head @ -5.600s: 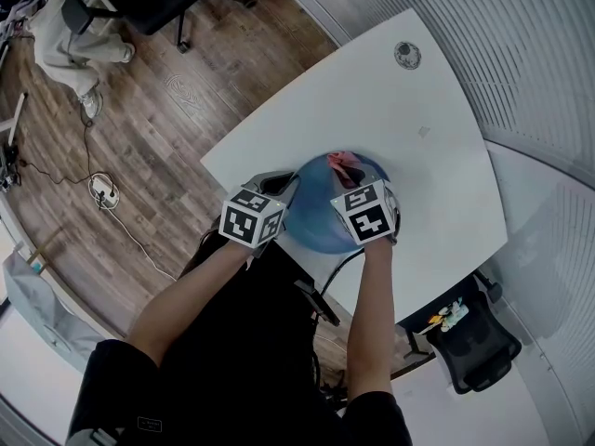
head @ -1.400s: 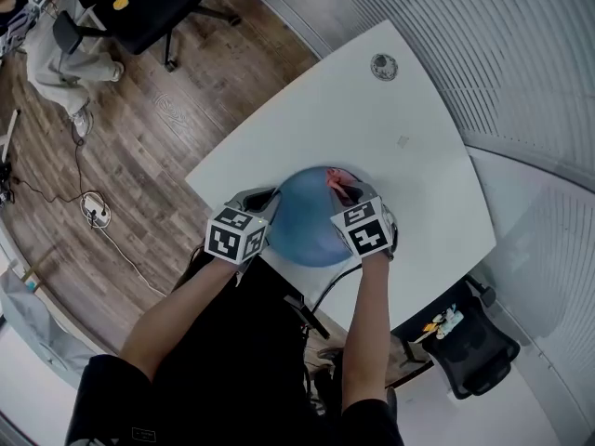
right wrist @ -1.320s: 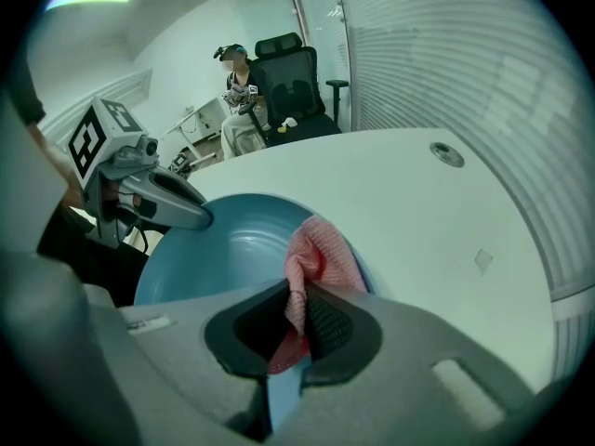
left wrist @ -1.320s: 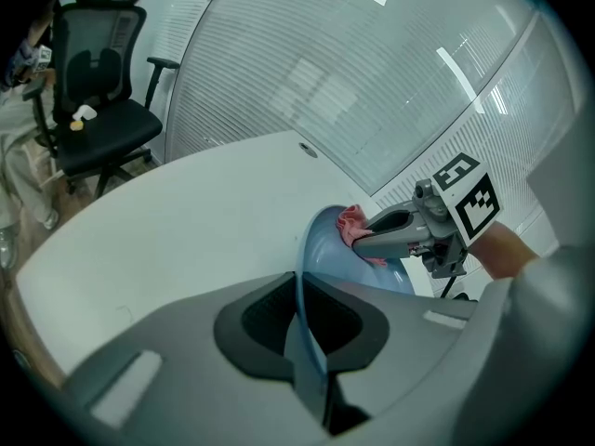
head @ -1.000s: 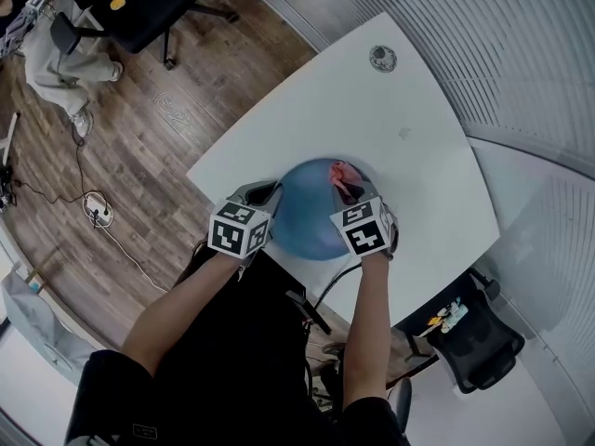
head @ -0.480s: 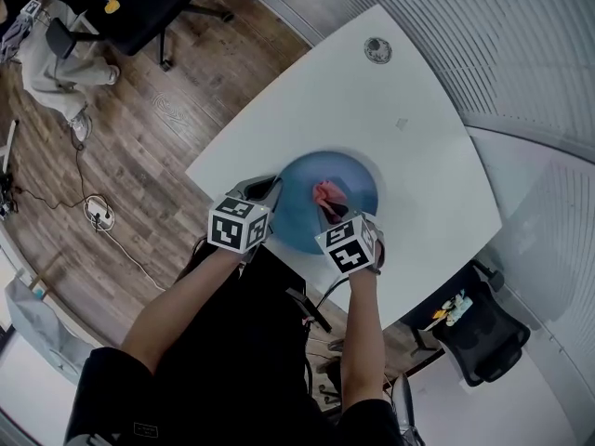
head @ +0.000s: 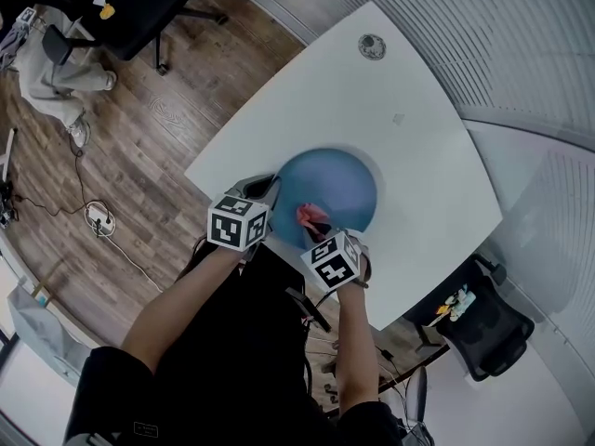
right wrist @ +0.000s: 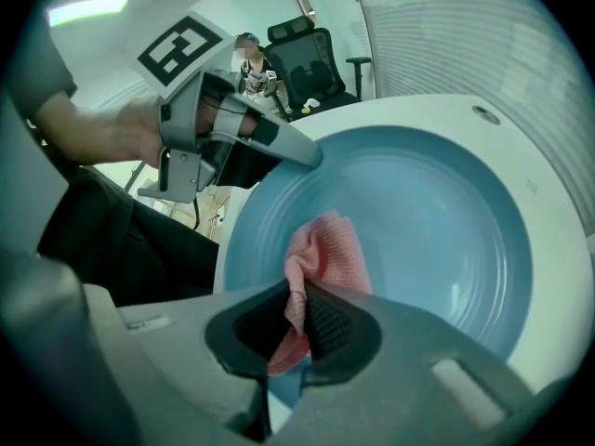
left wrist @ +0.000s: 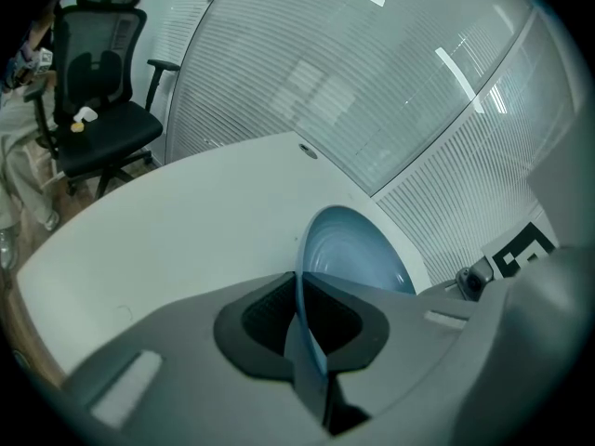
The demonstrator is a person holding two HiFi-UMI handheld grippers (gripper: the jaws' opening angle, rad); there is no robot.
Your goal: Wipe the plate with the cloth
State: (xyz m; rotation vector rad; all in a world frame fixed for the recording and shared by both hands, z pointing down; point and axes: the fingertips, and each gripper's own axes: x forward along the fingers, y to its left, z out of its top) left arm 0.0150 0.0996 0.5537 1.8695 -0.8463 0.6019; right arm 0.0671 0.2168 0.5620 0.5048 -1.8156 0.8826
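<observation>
A round blue plate (head: 335,189) lies near the front edge of the white table (head: 400,100). My left gripper (head: 267,191) is shut on the plate's left rim (left wrist: 299,277), which runs between its jaws in the left gripper view. My right gripper (head: 316,226) is shut on a pink cloth (right wrist: 321,258), and the cloth (head: 311,216) rests on the near left part of the plate (right wrist: 437,221). In the right gripper view the left gripper (right wrist: 311,156) pinches the far rim.
A round grommet (head: 371,45) sits at the table's far end. Black office chairs stand at the upper left (head: 139,7) and lower right (head: 488,328). Cables and a power strip (head: 98,214) lie on the wooden floor. A ribbed wall (head: 521,45) curves round the right side.
My right gripper has dragged the pink cloth from the plate's far right part across to its near left part. The left gripper has stayed on the rim.
</observation>
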